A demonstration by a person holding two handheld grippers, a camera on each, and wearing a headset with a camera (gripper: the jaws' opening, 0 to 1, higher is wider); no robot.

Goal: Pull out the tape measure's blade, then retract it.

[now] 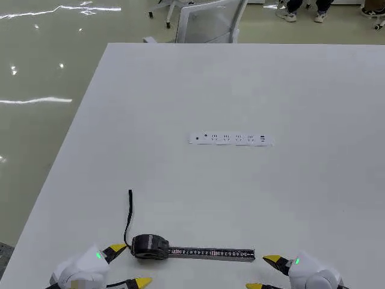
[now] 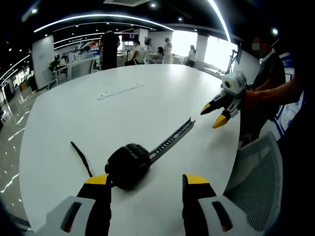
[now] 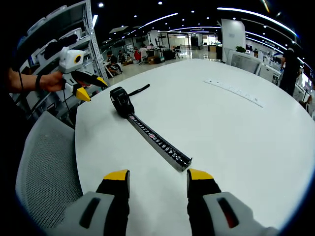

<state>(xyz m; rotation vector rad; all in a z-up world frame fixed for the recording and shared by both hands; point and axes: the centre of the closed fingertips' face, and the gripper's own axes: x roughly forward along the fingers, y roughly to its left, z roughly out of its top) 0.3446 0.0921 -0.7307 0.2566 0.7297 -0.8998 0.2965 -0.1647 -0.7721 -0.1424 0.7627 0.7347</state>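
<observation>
Tape measure (image 1: 149, 246) on table (image 1: 240, 84), case just ahead of left gripper (image 1: 129, 265), beside one jaw tip; contact not clear. Blade (image 1: 210, 253) partly out, flat on table, running from case twd right gripper (image 1: 264, 272), end hook just ahead of its jaws. Both grippers spread open, holding nothing. Case prob. hard, compact, w/ some weight, smooth sides, so likely to skid if nudged; best pinched across flat sides w/ left gripper. Blade prob. thin springy steel, slick, sharp-edged, apt to snap back; best taken at hook end w/ right gripper, drawn straight away from case. Strap (image 1: 129, 217) limp, trailing ahead of left gripper, no obstacle. Plenty of bare table ahead of both grippers; power strip (image 1: 231, 139) well ahead. Near table edge close behind both grippers, chair (image 3: 44, 162) just past it: little room to back up.
</observation>
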